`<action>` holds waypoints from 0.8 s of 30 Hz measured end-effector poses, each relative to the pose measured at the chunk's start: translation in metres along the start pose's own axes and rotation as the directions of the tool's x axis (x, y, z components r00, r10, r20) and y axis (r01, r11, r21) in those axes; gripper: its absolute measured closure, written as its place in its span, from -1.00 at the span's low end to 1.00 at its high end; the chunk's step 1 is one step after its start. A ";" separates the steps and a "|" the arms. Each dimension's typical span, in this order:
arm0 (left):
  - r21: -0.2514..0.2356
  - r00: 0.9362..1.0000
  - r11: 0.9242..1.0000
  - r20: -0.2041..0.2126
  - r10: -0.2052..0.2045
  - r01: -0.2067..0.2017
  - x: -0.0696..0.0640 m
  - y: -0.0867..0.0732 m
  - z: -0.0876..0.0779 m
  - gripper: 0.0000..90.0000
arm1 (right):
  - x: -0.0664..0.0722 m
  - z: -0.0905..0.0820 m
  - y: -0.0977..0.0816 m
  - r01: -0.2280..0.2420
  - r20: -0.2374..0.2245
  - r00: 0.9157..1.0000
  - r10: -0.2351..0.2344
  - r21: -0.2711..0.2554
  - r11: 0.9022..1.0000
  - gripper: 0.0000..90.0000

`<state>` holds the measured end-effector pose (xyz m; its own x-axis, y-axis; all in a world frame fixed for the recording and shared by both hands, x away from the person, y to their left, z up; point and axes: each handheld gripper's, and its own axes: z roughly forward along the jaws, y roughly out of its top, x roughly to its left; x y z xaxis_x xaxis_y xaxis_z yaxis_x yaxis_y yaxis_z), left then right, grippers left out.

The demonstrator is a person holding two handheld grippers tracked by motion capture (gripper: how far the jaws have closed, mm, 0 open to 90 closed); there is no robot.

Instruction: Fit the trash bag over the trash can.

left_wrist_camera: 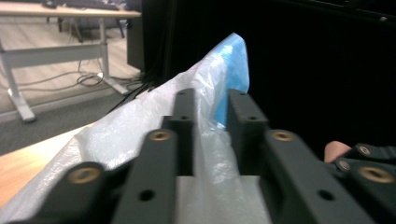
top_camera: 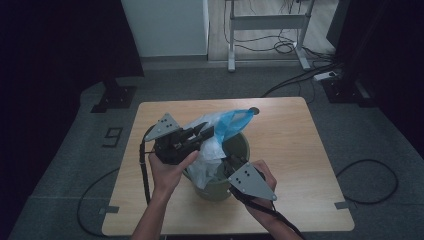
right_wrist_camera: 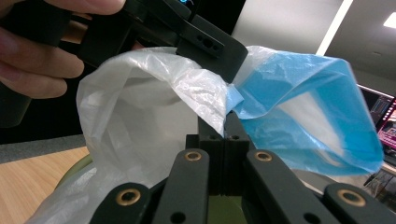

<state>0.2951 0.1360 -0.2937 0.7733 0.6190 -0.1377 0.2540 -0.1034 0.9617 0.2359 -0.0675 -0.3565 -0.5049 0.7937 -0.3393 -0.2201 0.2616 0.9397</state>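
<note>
Light wooden square table [top_camera: 300,150] on grey carpet floor [top_camera: 75,150]. White metal desk frame [top_camera: 267,22] behind it, black cables [top_camera: 280,46] pooled underneath. White cabinet panel [top_camera: 165,27] at back, black curtains [top_camera: 60,40] on both sides. Dim light.

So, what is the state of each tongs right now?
Left tongs: closing on the thin white and blue plastic bag.
Right tongs: closed, pinching the same bag.

Dim overall in the high view, darkness pooling at nine and three o'clock; the table [top_camera: 300,150] is evenly lit. Both gripper views blur close up; a ceiling light glares at one o'clock.
</note>
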 end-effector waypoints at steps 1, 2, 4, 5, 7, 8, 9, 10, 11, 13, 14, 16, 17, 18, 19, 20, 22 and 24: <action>-0.006 1.000 1.000 0.003 0.009 -0.009 0.000 0.000 0.000 0.80 | 0.000 0.000 0.000 0.001 0.000 1.000 -0.001 0.000 1.000 0.97; -0.014 1.000 1.000 0.007 0.018 -0.018 -0.001 0.000 -0.001 0.86 | 0.000 0.000 0.000 0.000 -0.001 1.000 0.000 0.000 1.000 0.97; -0.037 0.999 0.999 0.011 0.034 -0.034 -0.002 0.000 -0.004 0.96 | 0.001 -0.001 -0.001 0.000 -0.004 1.000 0.000 -0.003 1.000 0.95; -0.053 0.999 0.998 0.000 0.039 -0.039 -0.002 -0.001 -0.005 0.99 | 0.001 -0.001 -0.001 -0.003 -0.008 1.000 0.003 -0.008 1.000 0.88; -0.079 1.000 0.997 -0.001 0.021 -0.021 0.001 -0.002 -0.009 1.00 | 0.001 -0.004 -0.001 -0.021 -0.026 0.999 0.020 -0.019 1.000 0.64; -0.088 1.000 0.996 0.003 0.014 -0.014 0.002 -0.003 -0.011 1.00 | 0.001 -0.006 -0.001 -0.027 -0.032 0.999 0.026 -0.026 0.999 0.57; -0.099 1.000 0.995 0.005 0.008 -0.007 0.004 -0.004 -0.013 1.00 | 0.000 -0.008 -0.001 -0.033 -0.035 0.999 0.032 -0.031 0.999 0.51; -0.109 1.000 0.994 0.012 -0.001 0.003 0.006 -0.006 -0.016 1.00 | -0.001 -0.011 -0.002 -0.046 -0.042 0.998 0.044 -0.036 0.998 0.44; -0.115 1.000 0.993 0.022 -0.007 0.010 0.008 -0.007 -0.018 1.00 | -0.004 -0.016 -0.003 -0.060 -0.046 0.997 0.058 -0.046 0.997 0.40; -0.124 0.999 0.992 0.031 -0.021 0.024 0.010 -0.010 -0.021 1.00 | -0.010 -0.023 -0.005 -0.088 -0.056 0.995 0.084 -0.060 0.994 0.35; -0.125 0.999 0.992 0.032 -0.021 0.025 0.010 -0.012 -0.022 1.00 | -0.012 -0.025 -0.006 -0.098 -0.056 0.994 0.095 -0.064 0.993 0.32; -0.126 0.999 0.992 0.039 -0.028 0.033 0.011 -0.015 -0.023 1.00 | -0.021 -0.032 -0.007 -0.121 -0.037 0.992 0.119 -0.074 0.990 0.31; -0.125 0.999 0.991 0.042 -0.031 0.036 0.011 -0.017 -0.023 1.00 | -0.024 -0.034 -0.007 -0.132 -0.033 0.991 0.130 -0.076 0.988 0.31; -0.125 0.998 0.991 0.049 -0.037 0.043 0.011 -0.019 -0.022 1.00 | -0.029 -0.035 -0.006 -0.149 -0.029 0.989 0.148 -0.076 0.986 0.32; -0.123 0.998 0.991 0.054 -0.036 0.042 0.011 -0.020 -0.022 1.00 | -0.035 -0.035 -0.006 -0.169 -0.025 0.986 0.167 -0.076 0.983 0.32; -0.123 0.998 0.992 0.055 -0.035 0.042 0.010 -0.021 -0.021 1.00 | -0.037 -0.034 -0.005 -0.178 -0.024 0.984 0.177 -0.071 0.981 0.33; -0.122 0.998 0.992 0.059 -0.035 0.042 0.009 -0.022 -0.020 1.00 | -0.041 -0.030 -0.004 -0.188 -0.025 0.982 0.187 -0.068 0.980 0.33; -0.121 0.997 0.992 0.065 -0.035 0.043 0.009 -0.022 -0.019 1.00 | -0.044 -0.026 -0.003 -0.192 -0.024 0.981 0.191 -0.061 0.980 0.33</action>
<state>0.2850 0.1584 -0.3120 0.7998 0.5707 -0.1863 0.2145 0.0182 0.9766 0.2374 -0.1169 -0.3456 -0.5571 0.8158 -0.1549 -0.1694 0.0709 0.9830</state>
